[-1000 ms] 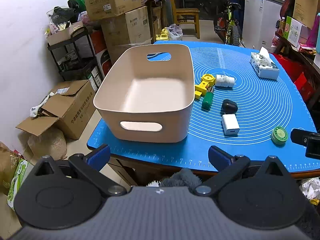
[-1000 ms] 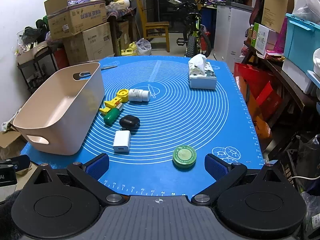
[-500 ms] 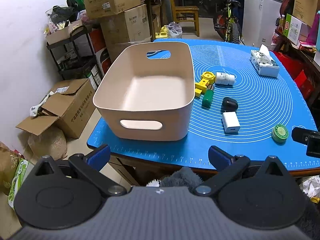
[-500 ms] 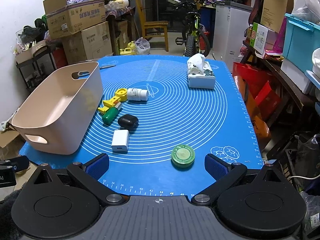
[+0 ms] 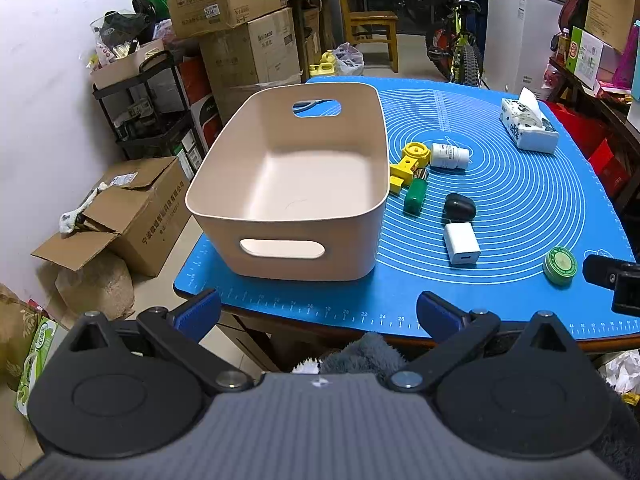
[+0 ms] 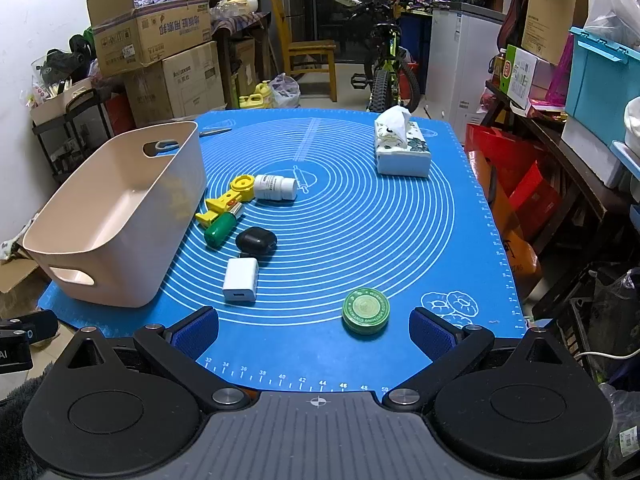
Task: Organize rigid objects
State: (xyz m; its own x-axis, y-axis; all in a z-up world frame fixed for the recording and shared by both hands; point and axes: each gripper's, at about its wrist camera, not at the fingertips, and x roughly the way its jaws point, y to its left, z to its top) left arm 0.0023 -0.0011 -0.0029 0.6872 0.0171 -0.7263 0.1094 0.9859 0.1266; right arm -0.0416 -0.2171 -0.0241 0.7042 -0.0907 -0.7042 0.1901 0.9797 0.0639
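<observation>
An empty beige bin (image 5: 288, 216) (image 6: 120, 240) stands at the left of the blue mat (image 6: 360, 220). Beside it lie a yellow plastic piece (image 6: 232, 196), a white pill bottle (image 6: 276, 187), a green-handled tool (image 6: 220, 229), a black case (image 6: 256, 241), a white charger (image 6: 240, 280) and a green round tin (image 6: 365, 311). My left gripper (image 5: 318, 314) is open and empty at the table's near edge, in front of the bin. My right gripper (image 6: 314, 334) is open and empty, just short of the tin and charger.
A tissue box (image 6: 402, 152) sits at the far right of the mat. Scissors (image 6: 214, 132) lie behind the bin. Cardboard boxes (image 6: 160, 60), a shelf, a chair and a bicycle (image 6: 388, 76) crowd the room beyond. A red bag (image 6: 520, 192) stands right of the table.
Both grippers have drifted slightly forward and up toward the table. Nothing on the mat has moved, and both grippers stay open.
</observation>
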